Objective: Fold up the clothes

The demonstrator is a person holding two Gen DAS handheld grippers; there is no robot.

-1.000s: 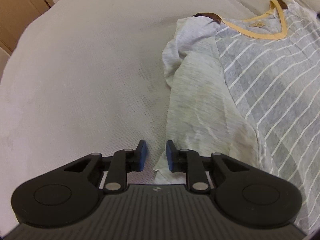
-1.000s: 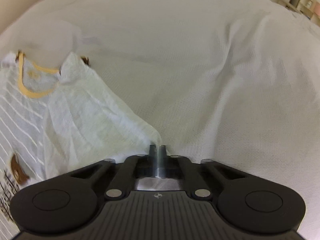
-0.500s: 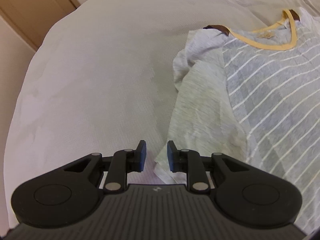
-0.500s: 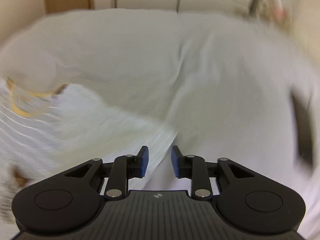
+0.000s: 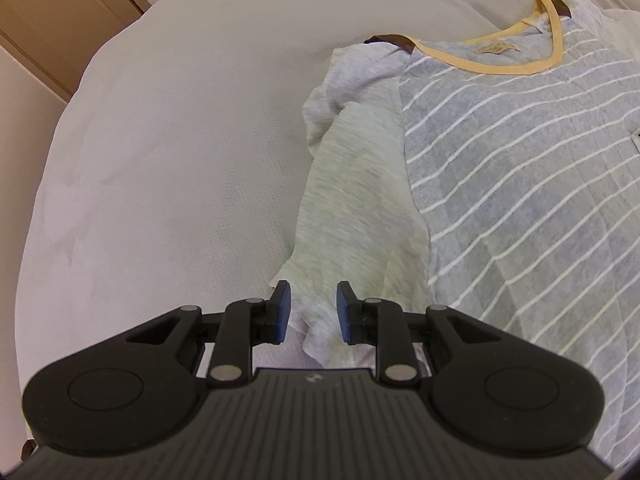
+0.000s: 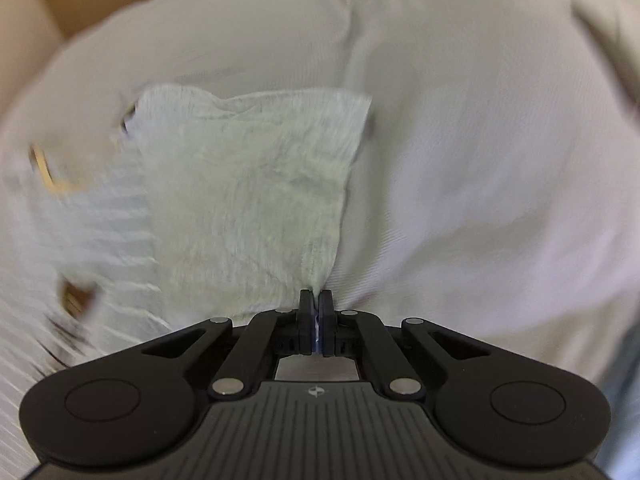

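A grey T-shirt [image 5: 500, 152] with thin white stripes and a yellow V-neck collar [image 5: 500, 68] lies flat on the bed. Its plain pale-grey sleeve [image 5: 352, 200] runs down to my left gripper [image 5: 312, 312]. That gripper is open, its blue pads standing either side of the sleeve's end without pressing it. In the blurred right wrist view, the other sleeve [image 6: 248, 184] is spread out flat. My right gripper [image 6: 316, 300] is shut on that sleeve's near corner. The striped body [image 6: 100, 220] lies to its left.
A white textured bedspread [image 5: 180, 160] covers the bed, and its folds [image 6: 480, 160] rise to the right of the right gripper. Brown cabinet doors [image 5: 60, 8] stand beyond the bed's far left edge.
The right gripper opened, swung round with a roll and shut on the sleeve's corner; that sleeve now lies spread out. The left gripper drew back and up, so the sleeve's end sits between its pads.
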